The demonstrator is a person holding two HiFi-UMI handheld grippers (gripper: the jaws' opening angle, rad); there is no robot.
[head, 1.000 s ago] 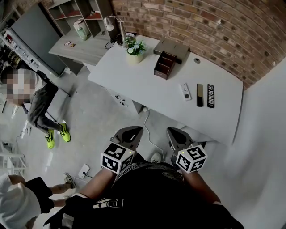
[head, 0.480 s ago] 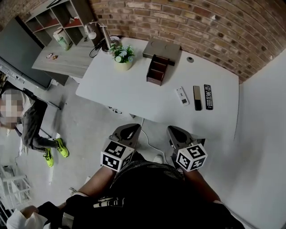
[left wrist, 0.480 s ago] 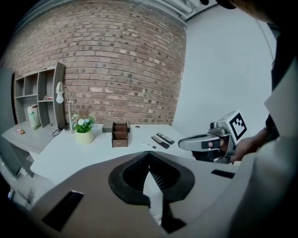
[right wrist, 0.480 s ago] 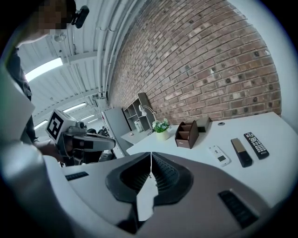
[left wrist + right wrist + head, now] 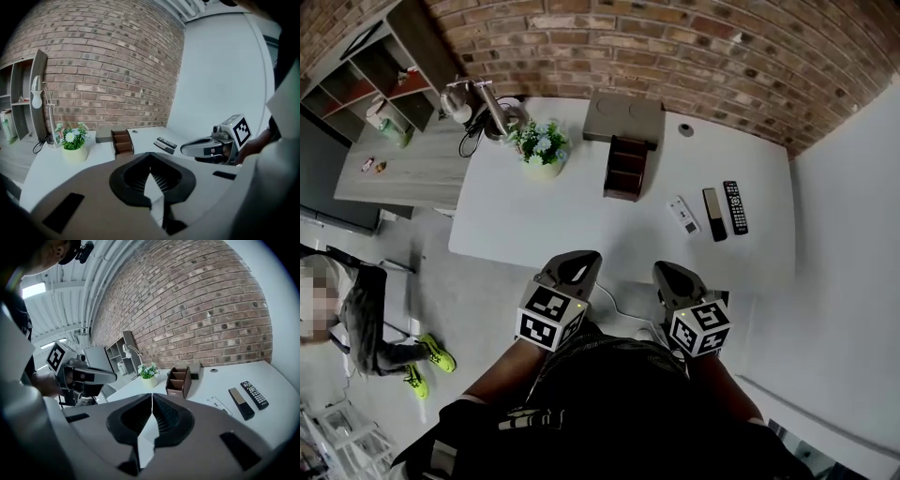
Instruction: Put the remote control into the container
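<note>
Three remotes lie on the white table point(image 5: 544, 225) toward its right: a white remote point(image 5: 682, 216), a black bar-shaped remote point(image 5: 713, 214) and a black buttoned remote point(image 5: 735, 207). The brown compartment container point(image 5: 624, 167) stands upright at the table's back middle. My left gripper point(image 5: 579, 258) and right gripper point(image 5: 667, 269) hover side by side at the table's near edge, both shut and empty. In the right gripper view the right gripper point(image 5: 152, 397) points over the table toward the container point(image 5: 179, 380) and the remotes point(image 5: 241, 402). The left gripper point(image 5: 150, 157) faces the container point(image 5: 123, 141).
A potted plant point(image 5: 540, 150) and a desk lamp point(image 5: 483, 103) stand at the table's back left, and a grey box point(image 5: 624, 117) sits behind the container. A wooden side desk point(image 5: 403, 169) adjoins on the left. A person point(image 5: 366, 319) is on the floor far left.
The table has come nearer and swung round in the head view. Both grippers now reach its near edge, still shut. The person on the floor has slid further left.
</note>
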